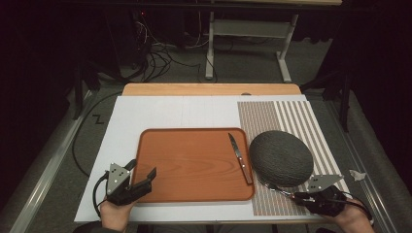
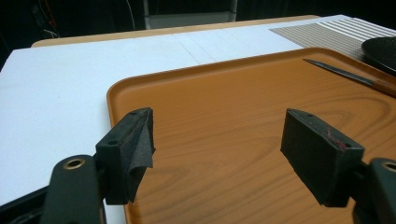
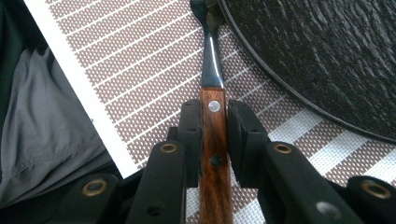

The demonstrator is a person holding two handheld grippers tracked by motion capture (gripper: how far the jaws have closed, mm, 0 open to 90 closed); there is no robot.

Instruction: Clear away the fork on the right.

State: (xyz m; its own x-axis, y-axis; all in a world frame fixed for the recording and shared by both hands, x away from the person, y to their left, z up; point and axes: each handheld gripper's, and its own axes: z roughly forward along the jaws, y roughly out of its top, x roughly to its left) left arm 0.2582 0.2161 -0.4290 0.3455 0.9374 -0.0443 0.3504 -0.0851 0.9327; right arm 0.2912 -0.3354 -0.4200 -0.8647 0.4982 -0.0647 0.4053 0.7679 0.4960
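Jaws of right gripper (image 3: pixel 215 135): clamped on the wooden handle of a utensil (image 3: pixel 211 84), whose metal neck runs under the rim of the dark plate (image 3: pixel 317 56); the utensil lies on a striped placemat (image 3: pixel 140 70). Jaws of left gripper (image 2: pixel 219 154): wide apart, nothing between them, over the near-left corner of the wooden tray (image 2: pixel 233 116). Knife (image 1: pixel 240 158): on the tray's right side, beside the plate.

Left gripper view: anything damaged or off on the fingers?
Yes. On the left gripper, the black pad covering of the left-hand finger has peeled loose and hangs as a wrinkled flap; the opposite finger looks intact. It hovers open over the tray.
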